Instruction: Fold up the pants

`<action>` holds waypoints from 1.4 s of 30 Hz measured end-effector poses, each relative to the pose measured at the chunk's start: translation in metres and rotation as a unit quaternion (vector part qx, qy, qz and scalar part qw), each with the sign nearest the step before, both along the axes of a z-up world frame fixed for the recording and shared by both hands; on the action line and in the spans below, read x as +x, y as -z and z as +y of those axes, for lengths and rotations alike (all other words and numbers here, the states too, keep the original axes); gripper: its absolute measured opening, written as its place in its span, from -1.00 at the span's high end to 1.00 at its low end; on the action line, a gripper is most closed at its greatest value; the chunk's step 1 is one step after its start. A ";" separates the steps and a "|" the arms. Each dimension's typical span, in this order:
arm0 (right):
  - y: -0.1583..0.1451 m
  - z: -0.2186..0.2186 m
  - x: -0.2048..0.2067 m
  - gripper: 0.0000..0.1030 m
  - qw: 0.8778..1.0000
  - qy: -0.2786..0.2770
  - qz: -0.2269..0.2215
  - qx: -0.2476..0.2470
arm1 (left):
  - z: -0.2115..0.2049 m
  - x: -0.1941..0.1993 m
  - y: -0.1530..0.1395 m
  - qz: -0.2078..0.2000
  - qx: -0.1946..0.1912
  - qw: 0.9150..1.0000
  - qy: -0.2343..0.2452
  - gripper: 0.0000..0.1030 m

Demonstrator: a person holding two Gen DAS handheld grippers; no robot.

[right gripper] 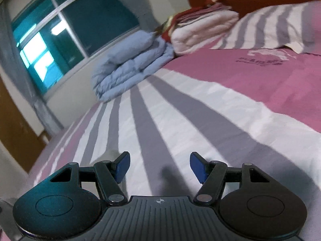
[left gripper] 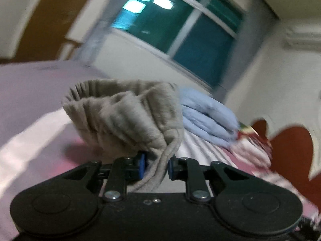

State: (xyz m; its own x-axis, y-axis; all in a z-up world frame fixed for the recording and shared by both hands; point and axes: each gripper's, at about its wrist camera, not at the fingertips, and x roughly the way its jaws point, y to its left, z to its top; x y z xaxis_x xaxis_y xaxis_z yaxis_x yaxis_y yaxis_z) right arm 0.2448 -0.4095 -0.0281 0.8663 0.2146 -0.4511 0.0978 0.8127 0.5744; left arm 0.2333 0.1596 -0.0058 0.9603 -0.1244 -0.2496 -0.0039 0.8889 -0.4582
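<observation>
Pants (left gripper: 124,116), grey with a gathered waistband, bunch at the centre of the left wrist view, lifted clear of the striped bed cover (right gripper: 180,110). Left gripper (left gripper: 154,164) is clamped on the fabric and drawstring, likely to shake it out flat. Right gripper (right gripper: 159,166), lower centre of its own view, hovers over the cover with jaws apart and empty, ready to take another edge.
</observation>
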 end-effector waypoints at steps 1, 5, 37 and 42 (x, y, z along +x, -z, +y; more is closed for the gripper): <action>0.000 -0.005 -0.001 -0.28 1.000 0.003 -0.002 0.008 | -0.017 0.006 -0.006 -0.002 0.010 1.000 0.012 0.80; 0.006 -0.018 0.001 -0.28 0.999 0.018 0.002 0.034 | -0.094 0.030 -0.020 -0.014 0.053 0.995 0.085 0.80; 0.004 0.026 0.001 -0.28 0.984 -0.121 -0.024 0.132 | -0.111 -0.066 0.038 0.068 0.197 0.978 0.006 -0.47; 0.000 0.067 0.003 -0.42 0.982 -0.161 -0.022 0.100 | -0.106 -0.066 0.038 0.061 0.189 0.980 0.007 -0.44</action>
